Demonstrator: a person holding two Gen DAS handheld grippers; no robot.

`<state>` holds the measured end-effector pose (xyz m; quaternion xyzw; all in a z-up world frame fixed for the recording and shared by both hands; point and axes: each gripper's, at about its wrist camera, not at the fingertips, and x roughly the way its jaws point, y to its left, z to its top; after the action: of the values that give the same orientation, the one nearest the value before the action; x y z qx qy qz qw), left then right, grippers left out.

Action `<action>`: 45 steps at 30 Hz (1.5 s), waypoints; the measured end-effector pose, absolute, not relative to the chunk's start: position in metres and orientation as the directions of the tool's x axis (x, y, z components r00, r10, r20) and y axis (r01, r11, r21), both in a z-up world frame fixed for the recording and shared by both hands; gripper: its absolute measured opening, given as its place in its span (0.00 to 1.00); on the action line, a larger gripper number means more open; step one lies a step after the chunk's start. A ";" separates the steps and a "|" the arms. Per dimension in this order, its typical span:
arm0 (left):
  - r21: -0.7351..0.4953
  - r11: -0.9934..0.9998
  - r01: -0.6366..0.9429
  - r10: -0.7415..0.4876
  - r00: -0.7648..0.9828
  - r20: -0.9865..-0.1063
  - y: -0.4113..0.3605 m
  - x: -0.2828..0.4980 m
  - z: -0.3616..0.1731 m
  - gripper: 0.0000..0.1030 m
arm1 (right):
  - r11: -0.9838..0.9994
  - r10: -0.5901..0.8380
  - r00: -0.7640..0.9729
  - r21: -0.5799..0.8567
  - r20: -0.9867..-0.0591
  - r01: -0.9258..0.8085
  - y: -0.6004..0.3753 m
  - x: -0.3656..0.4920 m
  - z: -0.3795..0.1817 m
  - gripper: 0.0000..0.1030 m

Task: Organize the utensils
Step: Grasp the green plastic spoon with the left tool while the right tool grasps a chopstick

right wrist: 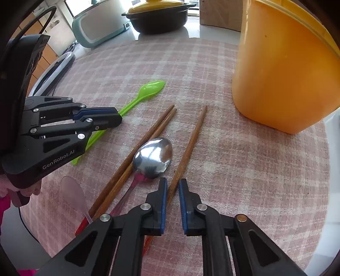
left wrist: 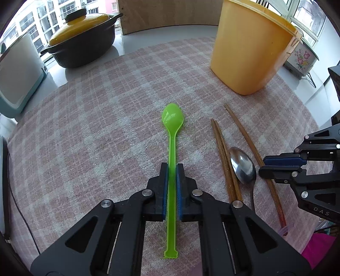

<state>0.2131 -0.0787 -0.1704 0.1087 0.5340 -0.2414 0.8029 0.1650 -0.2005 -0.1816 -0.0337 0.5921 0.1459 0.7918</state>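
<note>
A green plastic spoon [left wrist: 172, 118] lies on the pink checked cloth [left wrist: 95, 131], bowl pointing away. My left gripper [left wrist: 172, 167] is shut on its handle; it also shows in the right wrist view [right wrist: 115, 118] with the spoon [right wrist: 152, 87]. My right gripper [right wrist: 172, 182] is open, its jaws on either side of a single brown chopstick [right wrist: 192, 138]. A pair of chopsticks [right wrist: 148, 135] and a metal spoon [right wrist: 154, 156] lie just left of it. A tall yellow container [left wrist: 248, 46] stands at the far right [right wrist: 282, 70].
A black pot with a yellow lid [left wrist: 82, 42] and a white-teal appliance [left wrist: 19, 72] stand at the back left. A wooden board [left wrist: 170, 14] stands behind. A translucent pink spoon [right wrist: 73, 193] lies near the cloth's front edge.
</note>
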 end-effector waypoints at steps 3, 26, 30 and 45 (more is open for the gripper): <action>-0.095 0.869 0.485 -0.274 0.313 -0.910 -0.072 0.215 -0.170 0.05 | 0.953 0.200 0.248 0.129 -0.948 -0.276 -0.205 0.165 -0.181 0.08; -0.051 0.863 0.503 -0.236 0.312 -0.920 -0.079 0.226 -0.172 0.04 | 0.963 0.144 0.223 0.085 -0.964 -0.254 -0.216 0.190 -0.183 0.07; -0.129 0.887 0.444 -0.281 0.294 -0.914 -0.066 0.231 -0.172 0.04 | 0.965 0.188 0.228 0.137 -0.955 -0.222 -0.222 0.190 -0.182 0.05; -0.287 0.912 0.291 -0.402 0.507 -0.762 -0.029 0.198 -0.092 0.04 | 0.937 0.327 0.373 0.247 -0.868 -0.247 -0.244 0.152 -0.122 0.04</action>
<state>0.1977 -0.0285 -0.0922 -0.0609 0.4542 -0.2001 0.8660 0.1518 -0.2443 -0.1224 0.0378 0.5326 0.1733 0.8276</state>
